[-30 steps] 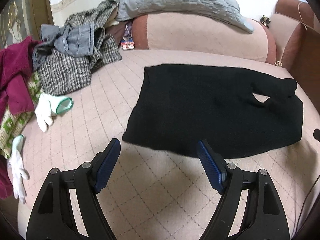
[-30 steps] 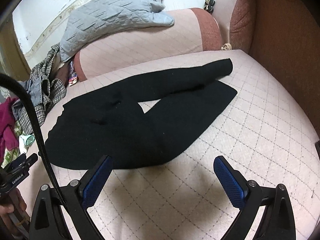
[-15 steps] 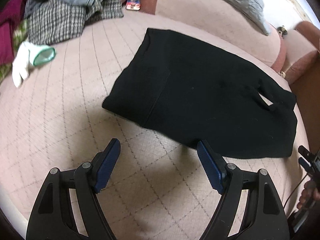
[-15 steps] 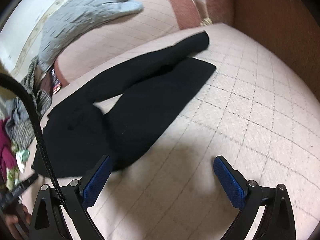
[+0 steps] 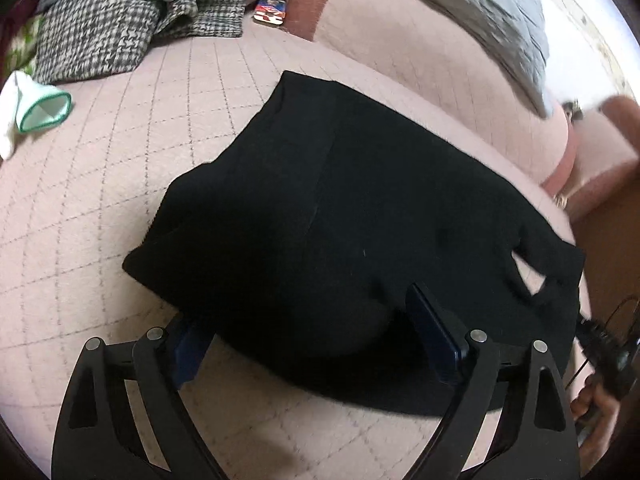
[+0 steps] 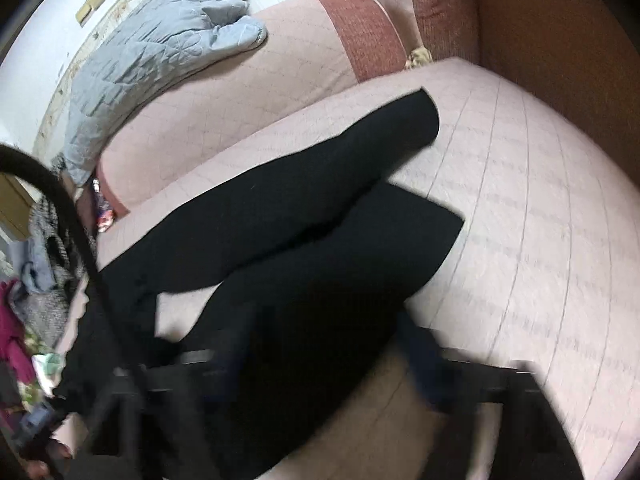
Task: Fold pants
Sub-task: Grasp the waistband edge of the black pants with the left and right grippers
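Note:
Black pants [image 5: 340, 216] lie flat on the pink quilted bed, waist toward the left, two legs spread toward the right [image 6: 304, 224]. My left gripper [image 5: 308, 332] is open and straddles the near edge of the waist part; the left finger is partly under the cloth, the right finger [image 5: 432, 332] rests on it. My right gripper [image 6: 320, 356] is blurred, open, low over the near leg, its right finger [image 6: 424, 360] at the leg's near edge.
A pile of checked and denim clothes [image 5: 120, 20] lies at the far left, with a white-green sock [image 5: 36, 108] near it. A pink bolster [image 6: 248, 80] with a grey quilt [image 6: 152, 56] runs along the back. A brown headboard [image 6: 560, 40] stands at the right.
Both grippers have moved forward and down onto the pants. The left one now straddles the waist edge; the right one has come over the near leg.

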The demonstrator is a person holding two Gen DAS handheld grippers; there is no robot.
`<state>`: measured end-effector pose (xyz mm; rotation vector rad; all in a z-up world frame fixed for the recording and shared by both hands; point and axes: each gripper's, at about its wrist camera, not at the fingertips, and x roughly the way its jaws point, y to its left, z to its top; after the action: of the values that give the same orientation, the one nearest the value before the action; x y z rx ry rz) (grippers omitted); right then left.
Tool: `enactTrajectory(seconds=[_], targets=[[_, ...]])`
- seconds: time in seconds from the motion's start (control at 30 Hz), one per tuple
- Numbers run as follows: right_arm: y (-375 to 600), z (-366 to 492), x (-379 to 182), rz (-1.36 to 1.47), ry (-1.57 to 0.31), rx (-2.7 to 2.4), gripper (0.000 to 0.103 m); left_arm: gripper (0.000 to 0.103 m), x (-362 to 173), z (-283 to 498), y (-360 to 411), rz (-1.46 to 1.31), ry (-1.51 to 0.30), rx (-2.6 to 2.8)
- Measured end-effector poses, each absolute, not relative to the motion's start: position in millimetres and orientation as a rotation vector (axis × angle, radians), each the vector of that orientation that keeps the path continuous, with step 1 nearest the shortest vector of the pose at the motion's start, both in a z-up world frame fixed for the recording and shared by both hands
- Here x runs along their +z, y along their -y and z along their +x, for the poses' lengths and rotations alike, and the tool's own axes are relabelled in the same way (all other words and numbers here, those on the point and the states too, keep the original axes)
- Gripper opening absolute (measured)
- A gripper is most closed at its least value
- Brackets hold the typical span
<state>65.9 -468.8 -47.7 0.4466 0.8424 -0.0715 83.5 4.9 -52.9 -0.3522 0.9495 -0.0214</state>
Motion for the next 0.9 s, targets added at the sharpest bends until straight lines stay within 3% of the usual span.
enactTrajectory(seconds=[0.03, 0.1, 0.13, 0.17, 0.6, 0.8, 0.87, 0.9], targets=[[472.6, 67.8, -49.0, 0.45, -0.84, -0.087, 0.022, 0.09, -53.1, 83.0, -3.8, -0.343, -0.942, -0.027], [484.7, 62.9, -49.9, 0.513, -0.82, -0.081, 0.013, 0.06, -51.6, 79.2, -2.3, -0.326, -0.927, -0.033], [488.2, 59.1, -49.3, 0.528, -0.814, -0.074, 0.007, 0.027, -50.9, 79.9, -2.7, -0.324, -0.933, -0.043], [489.0, 54.6, -46.8, 0.528, -0.808, -0.072, 0.006, 0.021, -51.8, 82.2, -3.6, -0.346, -0.952, -0.077], [477.0, -47.4, 21.7, 0.422, -0.698, -0.121, 0.004, 0.016, -17.6, 17.8, -22.6, -0.373, -0.914, -0.12], [480.4, -74.4, -1.6, 0.428, -0.93, -0.075, 0.005, 0.016, -30.8, -11.0, -33.8, -0.333, -0.962, -0.087], [489.2, -77.7, -10.9, 0.472, -1.01, -0.09, 0.011, 0.016, -42.0, -14.4, -35.1, -0.347, -0.987, -0.077], [497.5, -81.2, -14.2, 0.507, -1.035, -0.11, 0.02, 0.016, -44.6, -15.6, -35.4, -0.357, -0.991, -0.073]])
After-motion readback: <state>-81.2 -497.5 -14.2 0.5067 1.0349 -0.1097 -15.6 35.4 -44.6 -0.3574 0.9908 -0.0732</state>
